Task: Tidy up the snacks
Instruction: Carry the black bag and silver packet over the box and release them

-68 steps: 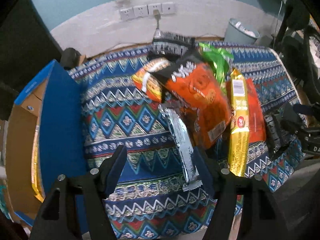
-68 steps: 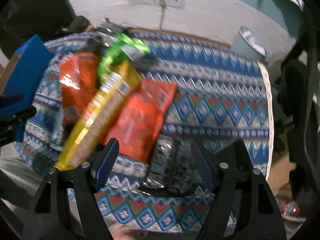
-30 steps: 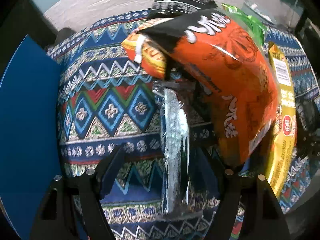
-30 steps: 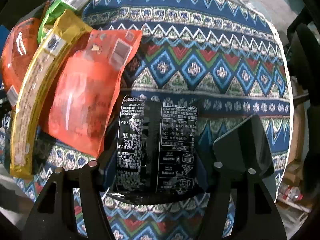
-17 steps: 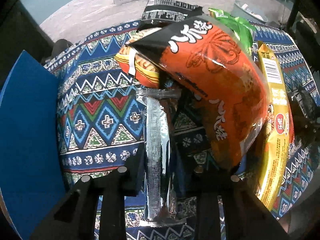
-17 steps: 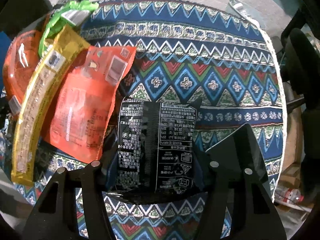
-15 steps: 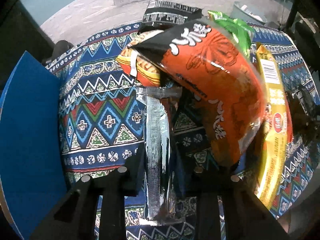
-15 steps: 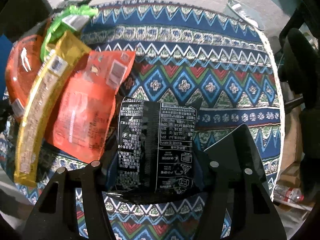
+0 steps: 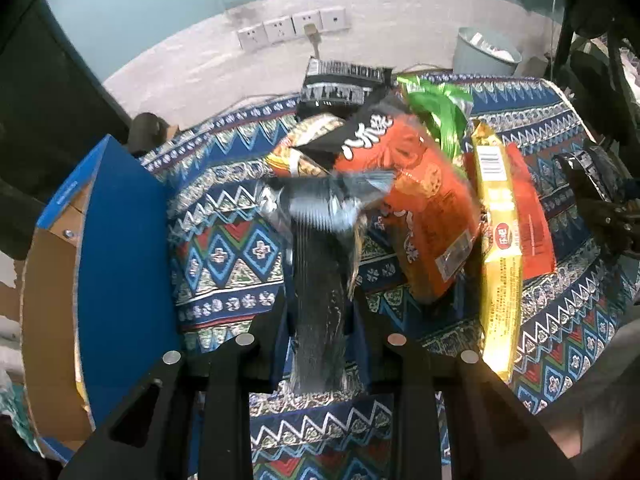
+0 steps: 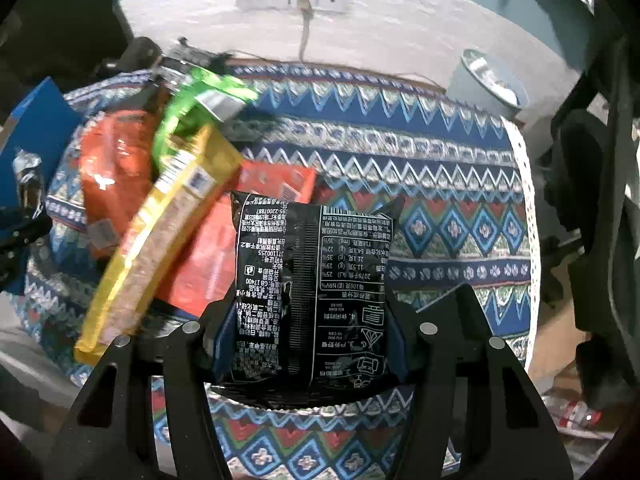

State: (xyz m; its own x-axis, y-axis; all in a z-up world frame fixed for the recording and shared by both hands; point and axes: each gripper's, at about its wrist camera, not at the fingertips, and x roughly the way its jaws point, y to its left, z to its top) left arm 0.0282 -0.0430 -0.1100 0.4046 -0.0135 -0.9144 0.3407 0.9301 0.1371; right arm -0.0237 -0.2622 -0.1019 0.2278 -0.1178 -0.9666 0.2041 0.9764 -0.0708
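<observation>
My left gripper (image 9: 320,316) is shut on a silver-grey snack packet (image 9: 320,264) and holds it lifted above the patterned tablecloth (image 9: 224,256). My right gripper (image 10: 308,320) is shut on a black snack bag (image 10: 312,288) with white print, also lifted off the cloth. On the table lie an orange bag (image 9: 416,208), a long yellow pack (image 9: 500,248), a red pouch (image 10: 212,256), a green bag (image 9: 440,112) and a black bag (image 9: 344,84) at the back.
A blue cardboard box (image 9: 116,264) stands open at the left table edge. A grey bin (image 9: 486,56) sits on the floor behind the table. Wall sockets (image 9: 292,28) are on the back wall. A dark chair (image 10: 592,184) stands to the right.
Both grippers closed on their packets and lifted them off the cloth. Both views have pulled back and up, so the wall and bin show again.
</observation>
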